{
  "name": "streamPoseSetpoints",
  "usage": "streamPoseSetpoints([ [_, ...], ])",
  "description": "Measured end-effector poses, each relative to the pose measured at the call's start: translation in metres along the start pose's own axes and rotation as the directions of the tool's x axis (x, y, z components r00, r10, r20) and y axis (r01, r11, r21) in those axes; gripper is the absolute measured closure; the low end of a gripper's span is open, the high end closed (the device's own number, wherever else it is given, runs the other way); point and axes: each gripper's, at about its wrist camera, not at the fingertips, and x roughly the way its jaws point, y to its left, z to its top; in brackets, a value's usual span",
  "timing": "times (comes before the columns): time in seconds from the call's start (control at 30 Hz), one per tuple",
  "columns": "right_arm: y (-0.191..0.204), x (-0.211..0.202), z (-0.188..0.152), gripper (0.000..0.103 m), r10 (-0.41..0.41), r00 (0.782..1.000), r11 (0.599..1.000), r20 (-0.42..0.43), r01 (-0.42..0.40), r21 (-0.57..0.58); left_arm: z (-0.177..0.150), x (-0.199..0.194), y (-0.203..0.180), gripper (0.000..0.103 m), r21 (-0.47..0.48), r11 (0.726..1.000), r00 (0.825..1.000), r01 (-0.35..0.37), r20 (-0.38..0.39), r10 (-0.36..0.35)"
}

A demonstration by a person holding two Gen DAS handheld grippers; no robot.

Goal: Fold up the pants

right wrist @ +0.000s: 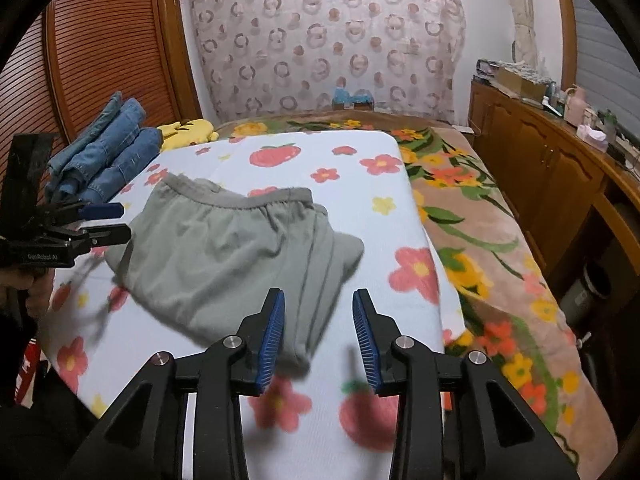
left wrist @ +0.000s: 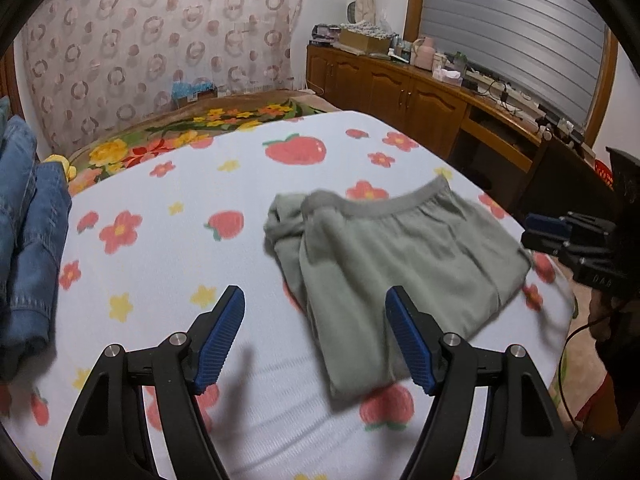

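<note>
Left wrist view: left hand-held gripper (left wrist: 316,336) held apart, nothing between blue pads, above white flower-print sheet (left wrist: 160,264). Folded grey-green pants (left wrist: 384,248) laid on sheet, waistband at far side. Folded jeans (left wrist: 28,232) seen at left edge.

Right wrist view: right hand-held gripper (right wrist: 319,336) held partly apart, clamped on nothing; near corner of pants (right wrist: 224,256) seen just ahead of left pad. Wooden cabinet (right wrist: 556,176) seen at right.

Black tongs (left wrist: 316,336), ribbed blue pads (left wrist: 220,340), silver screws (left wrist: 452,339)
</note>
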Motion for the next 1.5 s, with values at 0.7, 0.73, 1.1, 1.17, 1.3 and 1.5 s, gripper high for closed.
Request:
streamPoseSetpoints([
  [0.7,-0.021,0.056,0.029,0.054,0.084,0.991,0.995,-0.100,-0.078,0.068,0.037,0.060,0.021,0.037,-0.024,0.999,0.993,0.048,-0.110,-0.050],
  [0.73,-0.021,0.056,0.029,0.054,0.093,0.991,0.994,-0.099,-0.086,0.074,0.038,0.061,0.022,0.037,-0.031,0.998,0.992,0.060,-0.111,-0.063],
  [1.1,-0.018,0.060,0.032,0.054,0.081,0.989,0.995,-0.121,-0.074,0.060,0.046,0.071,0.026,0.049,-0.046,0.990,0.982,0.130,-0.133,-0.135],
  [1.17,-0.017,0.061,0.032,0.054,0.083,0.989,0.995,-0.123,-0.076,0.060,0.045,0.071,0.025,0.055,-0.048,0.988,0.979,0.148,-0.134,-0.153],
  [1.3,-0.016,0.062,0.034,0.054,0.091,0.988,0.995,-0.125,-0.084,0.062,0.046,0.069,0.024,0.064,-0.053,0.984,0.976,0.171,-0.129,-0.176],
  [1.5,-0.015,0.066,0.035,0.058,0.123,0.985,0.991,-0.122,-0.115,0.066,0.045,0.068,0.023,0.074,-0.059,0.979,0.973,0.193,-0.118,-0.199],
])
